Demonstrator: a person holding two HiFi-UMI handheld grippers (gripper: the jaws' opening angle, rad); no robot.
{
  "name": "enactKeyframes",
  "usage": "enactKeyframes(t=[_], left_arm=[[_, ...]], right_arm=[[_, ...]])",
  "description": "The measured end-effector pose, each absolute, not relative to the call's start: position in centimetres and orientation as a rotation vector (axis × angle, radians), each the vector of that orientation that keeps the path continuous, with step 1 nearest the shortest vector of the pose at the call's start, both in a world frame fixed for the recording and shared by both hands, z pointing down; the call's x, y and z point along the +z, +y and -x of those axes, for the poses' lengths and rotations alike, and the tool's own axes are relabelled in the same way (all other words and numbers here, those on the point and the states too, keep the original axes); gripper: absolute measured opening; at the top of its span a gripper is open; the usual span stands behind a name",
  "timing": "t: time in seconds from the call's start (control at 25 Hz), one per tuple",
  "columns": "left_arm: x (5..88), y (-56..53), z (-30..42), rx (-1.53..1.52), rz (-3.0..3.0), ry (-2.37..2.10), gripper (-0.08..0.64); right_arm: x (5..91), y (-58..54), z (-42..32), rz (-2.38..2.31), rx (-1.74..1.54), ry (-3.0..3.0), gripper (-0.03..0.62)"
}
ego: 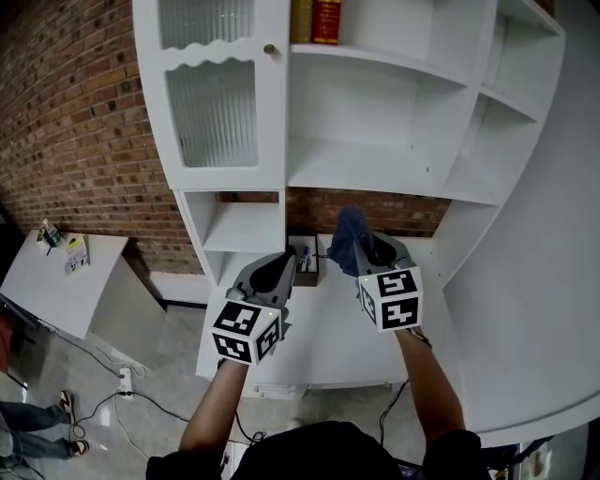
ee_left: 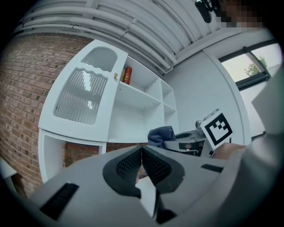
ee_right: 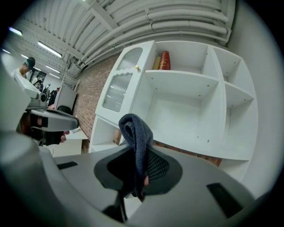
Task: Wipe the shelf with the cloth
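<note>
Against the brick wall (ego: 75, 112), the white shelf (ego: 375, 161) is faced from the front, and its wide open bay is bare and not yet touched by the cloth. For a good wipe, the cloth (ee_right: 136, 133) is best laid flat on the board and drawn in long overlapping passes from the back panel to the front lip. The corners by the uprights are best taken last, and the two books (ego: 315, 21) on the upper board left undisturbed. Only a narrow fold is offered as the dark blue cloth is held now, so some pressure is judged to be needed to spread it. The cloth is pinched upright in the right gripper (ee_right: 140, 165), which is held raised before the bay, near it but apart. The left gripper (ee_left: 141, 160) is held just beside it, jaws pressed together on nothing.
</note>
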State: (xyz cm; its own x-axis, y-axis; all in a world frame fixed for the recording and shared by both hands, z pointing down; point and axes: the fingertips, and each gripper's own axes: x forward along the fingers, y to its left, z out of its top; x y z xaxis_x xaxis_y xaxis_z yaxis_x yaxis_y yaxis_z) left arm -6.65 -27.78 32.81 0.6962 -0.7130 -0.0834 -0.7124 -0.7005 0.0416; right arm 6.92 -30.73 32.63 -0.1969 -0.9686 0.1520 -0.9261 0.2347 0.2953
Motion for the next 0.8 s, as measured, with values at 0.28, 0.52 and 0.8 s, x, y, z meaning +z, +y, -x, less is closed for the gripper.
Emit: enactKeyframes(t=[0.28,0.52,0.8], left_arm=[[32.5,-27.5,5.8,-0.151,-2.887,-1.238,0.017],[32.3,-26.6,4.3,-0.149,-2.878,-1.266,0.017],[32.7,-24.2,2.0,-0.14,-2.846,-1.288,0.017]], right_arm=[[33.1,-29.7,-7.4,-1.743,-0.196,-2.265,0.069],[32.8,-27.5,-8.3,-1.703,-0.21,-2.314,0.069],[32.4,-25.0,-9.7,-1.672,-0.212,-2.37,0.069]])
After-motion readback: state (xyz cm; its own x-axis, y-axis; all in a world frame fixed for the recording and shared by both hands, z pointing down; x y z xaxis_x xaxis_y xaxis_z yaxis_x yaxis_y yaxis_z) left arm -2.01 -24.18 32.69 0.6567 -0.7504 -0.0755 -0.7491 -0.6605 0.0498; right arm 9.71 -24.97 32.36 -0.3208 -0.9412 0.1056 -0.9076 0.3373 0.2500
